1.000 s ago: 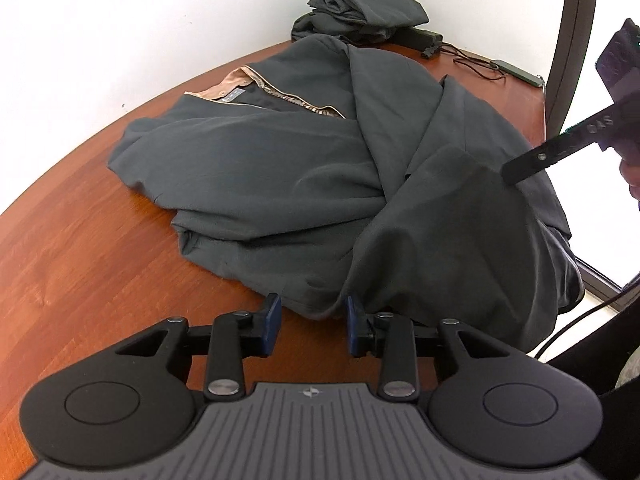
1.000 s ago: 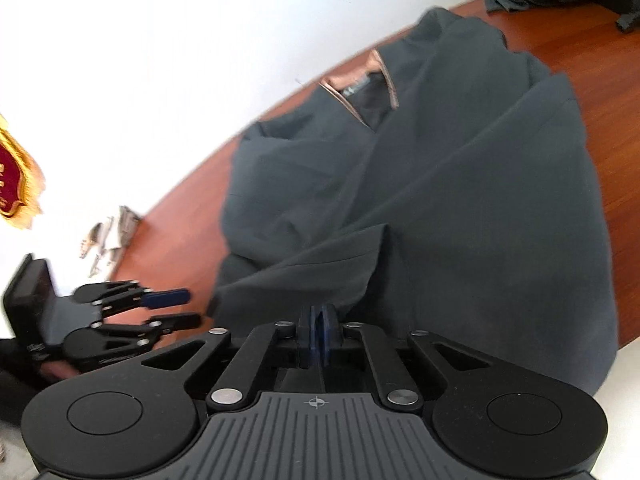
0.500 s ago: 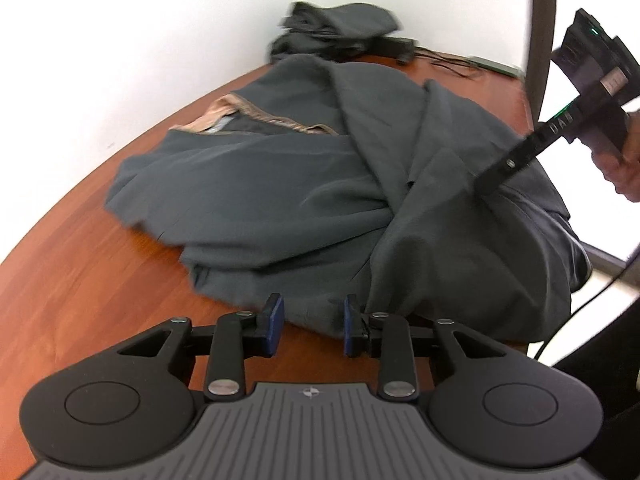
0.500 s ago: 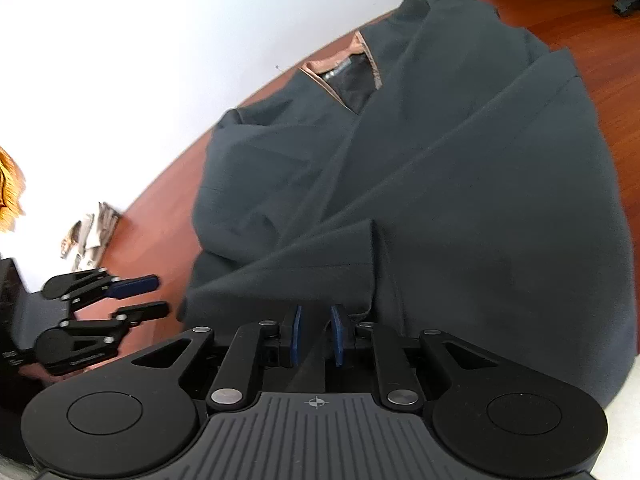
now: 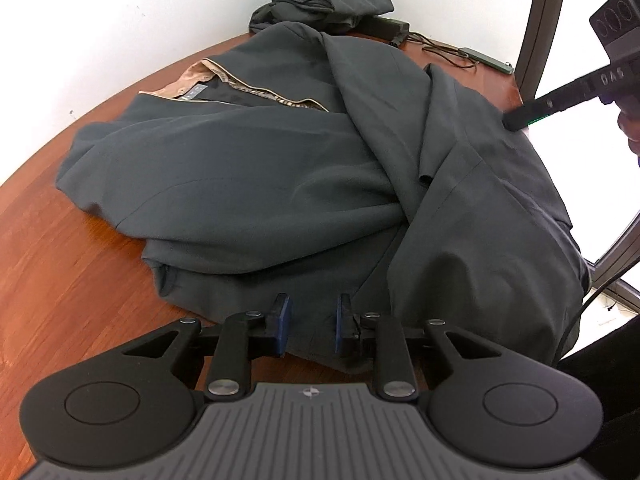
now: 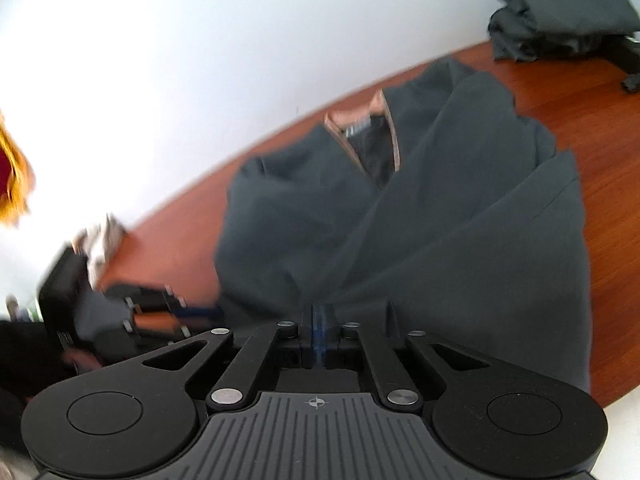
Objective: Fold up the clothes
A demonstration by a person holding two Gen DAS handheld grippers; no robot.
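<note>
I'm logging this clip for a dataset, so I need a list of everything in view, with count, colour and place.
jacket: one, dark grey with tan collar lining, spread crumpled across the table.
bundled garment: one, dark grey, far end of the table by the wall.
table: one, reddish-brown wood, under everything.
black block with cable: one, beside the bundled garment.
slim dark device: one, far right table edge.
red and gold cloth: one, left edge of the right wrist view, blurred.
left hand-held gripper: one, black with blue pads, jaws closing, the jacket's near hem between them.
right hand-held gripper: one, black, shut on the jacket's edge.
</note>
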